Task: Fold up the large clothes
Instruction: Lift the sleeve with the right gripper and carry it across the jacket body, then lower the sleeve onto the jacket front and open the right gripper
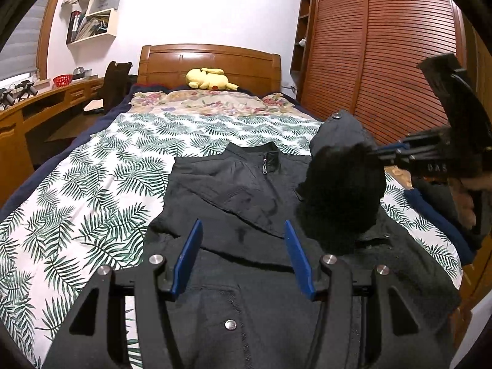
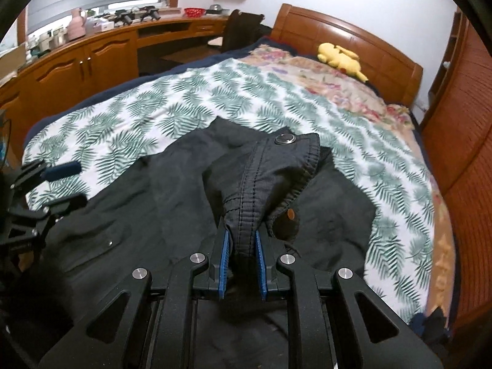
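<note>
Black jacket [image 1: 233,190]: right gripper [image 2: 241,264] clamps sleeve cuff [image 2: 276,166]; left gripper [image 1: 243,258] spread, empty; carry cuff toward 9 o'clock, lay flat

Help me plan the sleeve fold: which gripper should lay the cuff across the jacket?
Right. The right gripper is already shut on the cuff, lifted above the jacket. The left gripper hovers open, holding nothing.

Both wrist views sit low and close over the dark jacket [image 1: 246,215] on the bed [image 1: 92,169], facing the headboard [image 1: 209,61], the right one angled leftward toward the bench [image 2: 92,52].
</note>
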`<state>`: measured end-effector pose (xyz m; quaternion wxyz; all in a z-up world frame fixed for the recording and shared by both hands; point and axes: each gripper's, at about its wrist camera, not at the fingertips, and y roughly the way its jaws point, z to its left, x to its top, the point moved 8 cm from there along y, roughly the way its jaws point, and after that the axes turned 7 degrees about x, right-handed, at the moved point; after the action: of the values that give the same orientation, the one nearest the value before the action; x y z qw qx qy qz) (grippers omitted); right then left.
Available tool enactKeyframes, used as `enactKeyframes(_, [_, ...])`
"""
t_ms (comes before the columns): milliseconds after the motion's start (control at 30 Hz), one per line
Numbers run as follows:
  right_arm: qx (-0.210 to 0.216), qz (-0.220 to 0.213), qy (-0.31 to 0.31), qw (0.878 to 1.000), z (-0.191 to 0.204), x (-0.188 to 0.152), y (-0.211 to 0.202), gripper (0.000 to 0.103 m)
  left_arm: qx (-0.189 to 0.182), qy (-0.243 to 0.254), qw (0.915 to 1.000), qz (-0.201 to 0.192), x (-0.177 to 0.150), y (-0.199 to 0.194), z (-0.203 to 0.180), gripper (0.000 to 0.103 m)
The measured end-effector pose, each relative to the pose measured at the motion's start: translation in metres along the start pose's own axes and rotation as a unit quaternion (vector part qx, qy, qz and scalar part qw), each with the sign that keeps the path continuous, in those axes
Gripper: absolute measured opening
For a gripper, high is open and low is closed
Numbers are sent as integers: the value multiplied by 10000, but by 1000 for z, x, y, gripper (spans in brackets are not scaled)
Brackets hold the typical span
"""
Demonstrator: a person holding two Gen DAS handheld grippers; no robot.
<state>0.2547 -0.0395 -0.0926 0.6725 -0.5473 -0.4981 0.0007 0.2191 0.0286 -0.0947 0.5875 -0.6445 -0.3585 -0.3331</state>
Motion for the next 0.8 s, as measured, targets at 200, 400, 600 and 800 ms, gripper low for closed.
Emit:
enactKeyframes(200, [152,26,95,9998,6,-7,-2,16,8,15,10000,-4,0,1,-1,54])
enactKeyframes(400, [362,-118,203,9991,11,-10,-7,26,28,-21,10000,-11,2,0,2,54])
enactKeyframes(600, [385,-327,280,9983,8,-6,-12,44,59,-53,10000,-14,2,0,6,54])
enactKeyframes(800, [306,-127,512,9981,-5,-17,22,44,98,-59,9999,0,1,0,9,54])
